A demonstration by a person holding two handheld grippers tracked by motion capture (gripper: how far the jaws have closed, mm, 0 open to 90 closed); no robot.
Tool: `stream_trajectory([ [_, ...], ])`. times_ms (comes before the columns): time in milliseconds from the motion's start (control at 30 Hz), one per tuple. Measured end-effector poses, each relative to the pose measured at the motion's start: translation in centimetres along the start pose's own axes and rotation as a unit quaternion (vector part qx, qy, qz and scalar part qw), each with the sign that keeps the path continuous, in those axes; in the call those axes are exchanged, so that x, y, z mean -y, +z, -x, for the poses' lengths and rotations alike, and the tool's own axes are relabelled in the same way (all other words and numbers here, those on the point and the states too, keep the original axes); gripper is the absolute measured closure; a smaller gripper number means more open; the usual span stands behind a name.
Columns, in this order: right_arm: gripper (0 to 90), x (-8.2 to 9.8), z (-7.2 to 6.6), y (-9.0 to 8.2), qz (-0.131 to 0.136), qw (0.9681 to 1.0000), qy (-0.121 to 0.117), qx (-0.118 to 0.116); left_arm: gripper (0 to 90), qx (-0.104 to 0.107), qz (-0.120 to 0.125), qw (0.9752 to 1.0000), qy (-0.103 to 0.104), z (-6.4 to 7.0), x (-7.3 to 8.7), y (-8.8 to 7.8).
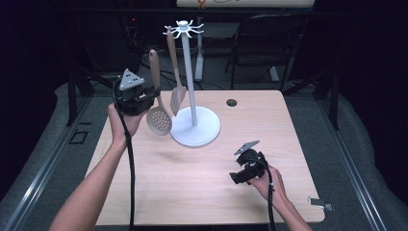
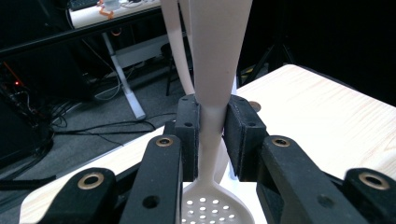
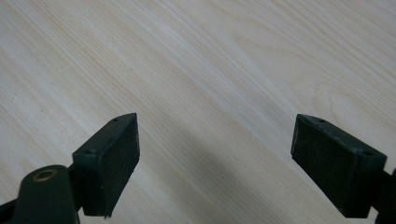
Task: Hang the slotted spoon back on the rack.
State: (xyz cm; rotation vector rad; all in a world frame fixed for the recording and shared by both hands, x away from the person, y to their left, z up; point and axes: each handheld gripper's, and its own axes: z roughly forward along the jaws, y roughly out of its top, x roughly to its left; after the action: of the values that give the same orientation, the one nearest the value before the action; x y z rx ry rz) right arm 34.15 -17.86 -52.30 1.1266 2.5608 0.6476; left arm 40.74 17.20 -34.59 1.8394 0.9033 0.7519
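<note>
Left tool (image 2: 212,135) clamped on the skimmer (image 1: 158,105) handle, pads pressing both sides of the narrow neck just above the perforated head. Skimmer is upright, head down, held off the desk (image 1: 202,192) just left of the rack (image 1: 192,86). A spatula (image 1: 176,77) hangs from a rack hook, right beside the skimmer. Right tool (image 3: 215,158) wide open, nothing between the pads, hovering low over bare desk near the front right, well apart from the rack.
</note>
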Motion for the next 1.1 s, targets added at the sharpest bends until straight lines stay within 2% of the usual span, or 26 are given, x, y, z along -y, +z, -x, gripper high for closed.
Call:
stream_trajectory([
  [700, 15.1, 0.2, 0.1, 0.0, 0.0, 1.0, 0.001, 0.003, 76.1, 0.009, -0.009, 0.9999, -0.001, -0.1, -1.5, 1.6],
  [1100, 15.1, 0.2, 0.0, -0.2, -0.002, 1.0, 0.003, 0.003, 76.0, 0.023, -0.019, 0.9995, -0.014, -0.1, -2.4, 3.0],
])
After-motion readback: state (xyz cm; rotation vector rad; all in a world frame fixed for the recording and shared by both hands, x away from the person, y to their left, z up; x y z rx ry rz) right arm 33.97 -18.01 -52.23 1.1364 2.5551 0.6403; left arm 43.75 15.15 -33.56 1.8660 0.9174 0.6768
